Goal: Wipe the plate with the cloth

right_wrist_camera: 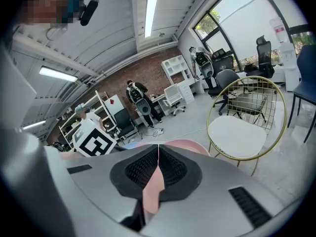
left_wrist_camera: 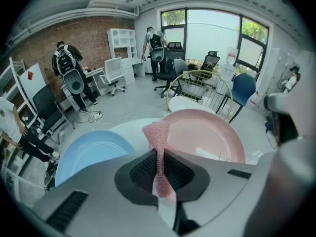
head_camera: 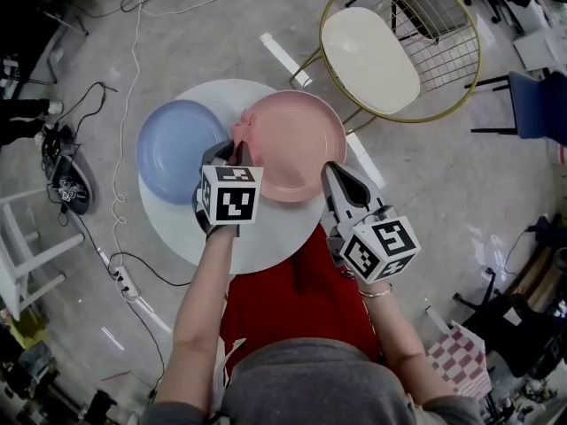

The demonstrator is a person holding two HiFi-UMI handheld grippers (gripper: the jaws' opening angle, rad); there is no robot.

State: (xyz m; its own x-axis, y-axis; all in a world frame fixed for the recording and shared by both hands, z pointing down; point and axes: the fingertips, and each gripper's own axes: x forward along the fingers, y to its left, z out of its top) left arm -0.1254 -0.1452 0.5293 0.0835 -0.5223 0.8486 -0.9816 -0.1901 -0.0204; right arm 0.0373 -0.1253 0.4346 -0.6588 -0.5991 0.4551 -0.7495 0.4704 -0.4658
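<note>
Closest to the lens: ribbed pads [left_wrist_camera: 143, 171] of the left gripper [left_wrist_camera: 159, 157], pressed together on a pink knit cloth [left_wrist_camera: 158, 132]. Holds it upright, with the free end flopped over just ahead of the jaw tips, above the pink plate [head_camera: 297, 144] at the rim nearest this gripper. Cannot tell whether fabric and dish touch.

Opposite, on the right gripper [right_wrist_camera: 158, 157], jaws closed on a thin pink edge. Judged to be the plate's rim on that gripper's own side, pinched to steady the dish on the white round table [head_camera: 266, 237]. Just outboard of the left gripper, a blue plate [head_camera: 173, 149], untouched. Beyond both grippers, past the table, a gold-framed chair [head_camera: 368, 60].

Judged early in the task. Done: cloth gripped and poised at the plate, plate braced. Left: seemingly the whole wipe, meaning lowering the cloth onto the dish's face and sweeping it across from rim to rim. No smear or dirt to be made out, only a glossy highlight.
</note>
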